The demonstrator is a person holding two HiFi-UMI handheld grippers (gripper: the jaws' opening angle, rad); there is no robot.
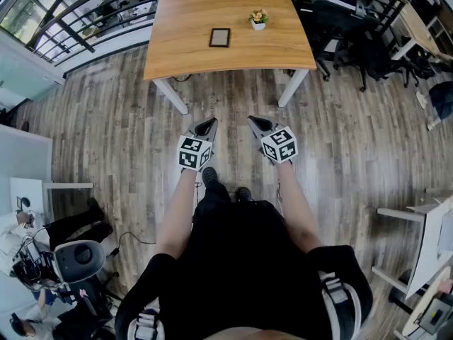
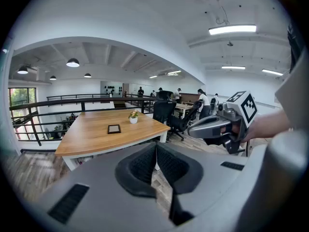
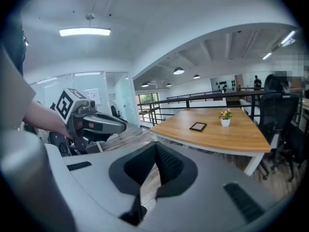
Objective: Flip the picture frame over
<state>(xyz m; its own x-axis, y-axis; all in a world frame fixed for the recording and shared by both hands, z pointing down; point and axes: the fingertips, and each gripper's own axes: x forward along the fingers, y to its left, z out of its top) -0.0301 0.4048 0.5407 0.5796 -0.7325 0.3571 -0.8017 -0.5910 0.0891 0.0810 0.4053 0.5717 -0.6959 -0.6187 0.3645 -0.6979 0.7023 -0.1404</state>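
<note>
The small dark rectangular picture frame (image 1: 219,37) is lying flat on the pale wooden table (image 1: 184,48) near a white flowerpot (image 1: 259,21), and the left tongs (image 1: 207,126) and right tongs (image 1: 257,123) are hovering well short, pressed together and empty, so reaching it unopened is risking shoving it potward.

Left gripper (image 1: 207,126) and right gripper (image 1: 256,123): both closed, nothing held.
I hold them out ahead of me, side by side but apart, tipped slightly downward. Each pair of jaws is pressed together with nothing between. My bare forearms (image 1: 177,211) reach forward, and the marker cubes (image 1: 193,152) sit at the rear of each gripper.
</note>
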